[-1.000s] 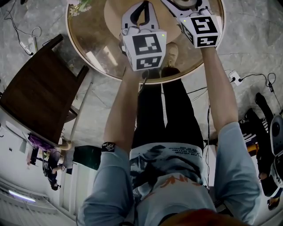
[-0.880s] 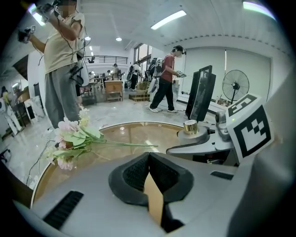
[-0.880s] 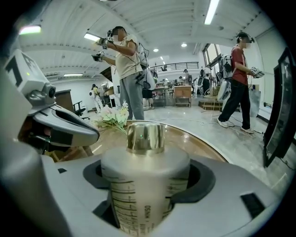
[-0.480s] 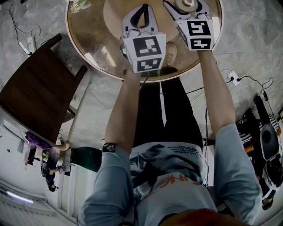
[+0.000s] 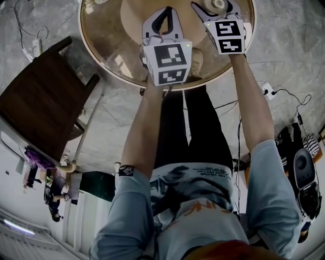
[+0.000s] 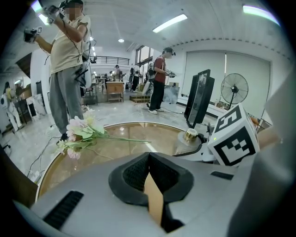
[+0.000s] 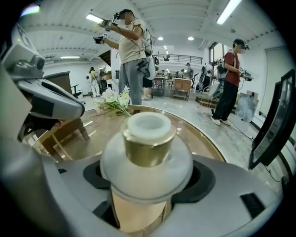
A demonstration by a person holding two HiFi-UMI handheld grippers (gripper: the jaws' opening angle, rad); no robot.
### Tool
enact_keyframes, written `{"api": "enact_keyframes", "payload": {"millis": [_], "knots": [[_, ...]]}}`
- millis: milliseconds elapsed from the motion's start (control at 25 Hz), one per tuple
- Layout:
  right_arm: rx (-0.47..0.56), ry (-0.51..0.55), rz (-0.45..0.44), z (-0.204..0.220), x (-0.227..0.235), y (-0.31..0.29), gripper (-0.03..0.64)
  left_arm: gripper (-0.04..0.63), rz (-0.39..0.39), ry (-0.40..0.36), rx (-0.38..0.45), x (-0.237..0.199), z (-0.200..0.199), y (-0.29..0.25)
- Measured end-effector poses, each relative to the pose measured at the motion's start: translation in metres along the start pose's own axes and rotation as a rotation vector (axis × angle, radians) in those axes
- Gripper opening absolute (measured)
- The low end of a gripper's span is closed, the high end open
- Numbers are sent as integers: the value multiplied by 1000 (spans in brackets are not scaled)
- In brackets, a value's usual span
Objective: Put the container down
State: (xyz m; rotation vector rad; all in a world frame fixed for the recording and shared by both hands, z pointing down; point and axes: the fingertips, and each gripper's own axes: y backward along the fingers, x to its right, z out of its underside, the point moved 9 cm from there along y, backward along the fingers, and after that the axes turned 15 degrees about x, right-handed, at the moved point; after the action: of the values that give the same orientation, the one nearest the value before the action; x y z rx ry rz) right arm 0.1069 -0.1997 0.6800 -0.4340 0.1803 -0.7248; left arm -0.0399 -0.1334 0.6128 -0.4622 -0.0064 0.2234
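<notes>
Between the jaws of my right gripper [image 7: 147, 180] sits the container [image 7: 147, 139], a frosted bottle with a gold collar, clamped tight over the round glass table [image 5: 101, 38]. Just left of it my left gripper [image 6: 149, 173] is pinched shut on nothing, and pink flowers [image 6: 83, 132] lie on the table out past its tips.

The head view looks steeply down from above onto the round surface [image 5: 104, 45]; cameras on the left gripper [image 5: 166, 9] and right gripper [image 5: 217, 5] sit close behind their jaws, facing level across it, both showing the flowers [image 6: 81, 134].
</notes>
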Motion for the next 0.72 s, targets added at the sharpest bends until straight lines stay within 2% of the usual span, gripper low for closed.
{"api": "enact_keyframes", "payload": {"millis": [200,360,520,600,720], "knots": [[-25,-14,-13,4,-1,5,347,26,0,-5,11,7,3,16],[-12,-118,24,-3,0,27,356,26,-31,3,17,0,1,37],[2,-218,63,-8,-4,81,346,26,-81,43,10,0,-5,65],[6,-261,72,-17,-8,112,284,26,-80,59,5,4,-15,82],[14,-294,93,-45,-17,163,149,25,-47,107,29,16,-42,113]]}}
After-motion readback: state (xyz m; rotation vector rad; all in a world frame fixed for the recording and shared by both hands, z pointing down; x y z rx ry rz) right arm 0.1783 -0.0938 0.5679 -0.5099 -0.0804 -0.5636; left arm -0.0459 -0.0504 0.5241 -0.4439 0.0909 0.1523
